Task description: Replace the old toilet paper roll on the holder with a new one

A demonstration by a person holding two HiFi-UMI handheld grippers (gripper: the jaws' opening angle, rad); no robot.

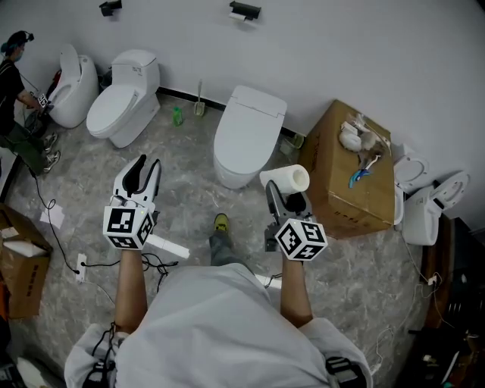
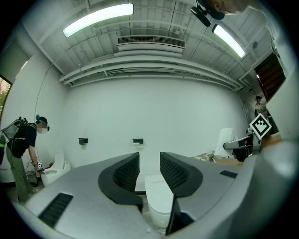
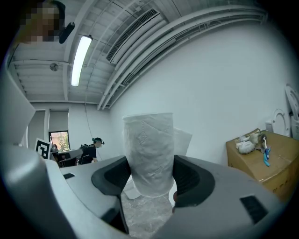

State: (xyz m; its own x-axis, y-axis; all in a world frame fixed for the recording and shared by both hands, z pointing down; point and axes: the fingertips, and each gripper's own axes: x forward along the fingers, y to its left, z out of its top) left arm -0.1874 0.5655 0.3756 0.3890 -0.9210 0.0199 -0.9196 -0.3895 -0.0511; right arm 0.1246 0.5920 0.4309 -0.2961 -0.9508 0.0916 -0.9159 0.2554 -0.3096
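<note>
My right gripper (image 1: 282,189) is shut on a white toilet paper roll (image 1: 286,179). In the right gripper view the roll (image 3: 149,149) stands upright between the dark pads, which press its sides, and it hides the right gripper (image 3: 152,173) jaw gap. My left gripper (image 1: 144,170) is held at the left over the floor. In the left gripper view the left gripper (image 2: 149,161) has its jaws apart with nothing between them. It looks level toward a black paper holder (image 2: 137,140) on the white wall, above a white toilet (image 2: 159,196). That holder (image 1: 244,10) is mounted high on the wall in the head view.
A second black holder (image 1: 111,7) hangs further left. Three white toilets (image 1: 246,132), (image 1: 121,102), (image 1: 72,87) stand along the wall. A cardboard box (image 1: 341,182) with clutter on top is close to my right gripper. A person (image 1: 15,83) stands far left. Cables lie on the marbled floor (image 1: 189,189).
</note>
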